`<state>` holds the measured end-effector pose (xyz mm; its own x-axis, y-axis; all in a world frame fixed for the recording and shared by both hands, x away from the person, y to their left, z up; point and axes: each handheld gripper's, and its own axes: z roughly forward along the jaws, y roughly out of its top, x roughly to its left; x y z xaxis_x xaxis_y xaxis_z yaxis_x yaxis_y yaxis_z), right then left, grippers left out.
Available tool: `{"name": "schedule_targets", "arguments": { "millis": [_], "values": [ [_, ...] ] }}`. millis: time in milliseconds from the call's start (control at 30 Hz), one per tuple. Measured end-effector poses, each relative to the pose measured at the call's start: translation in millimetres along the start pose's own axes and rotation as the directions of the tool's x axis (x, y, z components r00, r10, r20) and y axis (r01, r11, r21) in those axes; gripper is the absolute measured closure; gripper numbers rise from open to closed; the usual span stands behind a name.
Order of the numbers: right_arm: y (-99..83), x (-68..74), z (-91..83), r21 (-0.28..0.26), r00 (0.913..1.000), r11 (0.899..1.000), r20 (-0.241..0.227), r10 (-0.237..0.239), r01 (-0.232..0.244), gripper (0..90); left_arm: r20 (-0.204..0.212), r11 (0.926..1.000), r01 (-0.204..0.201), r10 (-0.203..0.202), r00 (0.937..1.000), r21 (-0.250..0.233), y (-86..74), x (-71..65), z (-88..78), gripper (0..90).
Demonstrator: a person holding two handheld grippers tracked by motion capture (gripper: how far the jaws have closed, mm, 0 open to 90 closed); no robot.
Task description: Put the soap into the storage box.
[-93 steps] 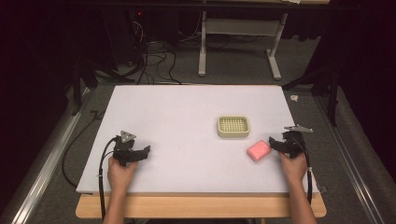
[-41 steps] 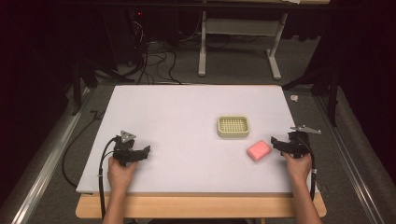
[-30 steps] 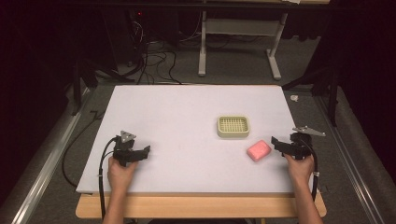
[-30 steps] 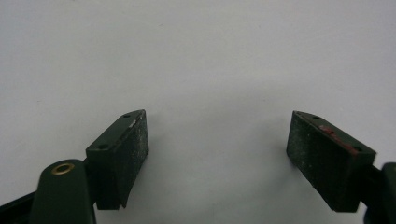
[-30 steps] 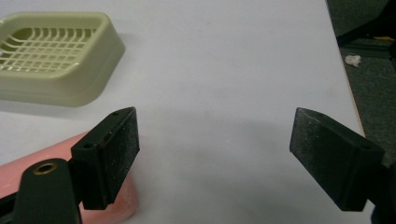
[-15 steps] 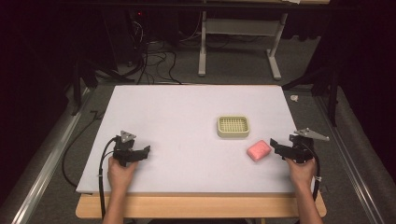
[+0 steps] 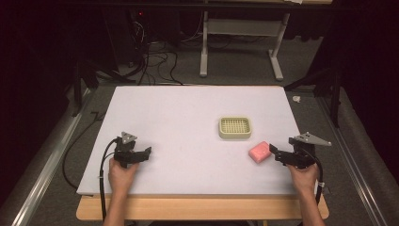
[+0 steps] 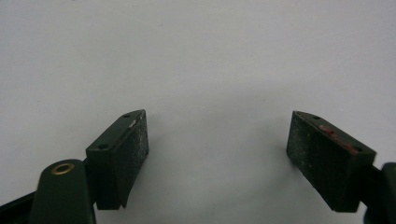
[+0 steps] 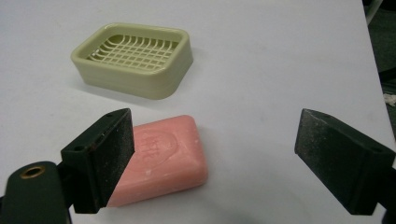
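A pink soap bar (image 7: 259,151) lies flat on the white table (image 7: 188,113), just in front of an empty pale green soap dish (image 7: 235,128). My right gripper (image 7: 275,154) rests right of the soap, pointing at it. Its jaws have just been opening and now stand wide. In the right gripper view the soap (image 9: 163,158) lies beyond the left jaw, untouched, with the dish (image 9: 135,58) behind it and my right gripper (image 9: 219,154) spread in front. My left gripper (image 7: 147,153) sits at the table's front left, open over bare table (image 8: 217,154).
The table's right edge is close behind my right hand. Dark floor with cables (image 7: 155,56) and a grey desk frame (image 7: 240,44) lie beyond the far edge. A wooden strip (image 7: 197,207) runs along the front edge.
My right gripper has drawn back to the right, away from the soap, and its jaws have spread. The soap, the dish and the left gripper have stayed where they were.
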<state>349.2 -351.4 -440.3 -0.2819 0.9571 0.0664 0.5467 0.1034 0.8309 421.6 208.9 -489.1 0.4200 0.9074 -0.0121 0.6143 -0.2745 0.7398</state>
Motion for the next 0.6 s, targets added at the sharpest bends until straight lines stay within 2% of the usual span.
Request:
{"name": "schedule_targets", "arguments": {
  "millis": [267,600],
  "values": [
    [-2.3,10.8,-0.3,0.006,0.9992,1.000,-0.032,-0.024,0.024,12.3,0.000,1.0000,0.000,0.000,1.0000,0.000,0.0,0.0,0.0,21.5],
    [-7.0,24.2,15.1,0.041,0.9951,0.996,-0.063,-0.077,0.080,12.1,0.000,1.0000,0.000,0.000,1.0000,0.000,0.0,-0.1,0.0,21.5]
  ]
}}
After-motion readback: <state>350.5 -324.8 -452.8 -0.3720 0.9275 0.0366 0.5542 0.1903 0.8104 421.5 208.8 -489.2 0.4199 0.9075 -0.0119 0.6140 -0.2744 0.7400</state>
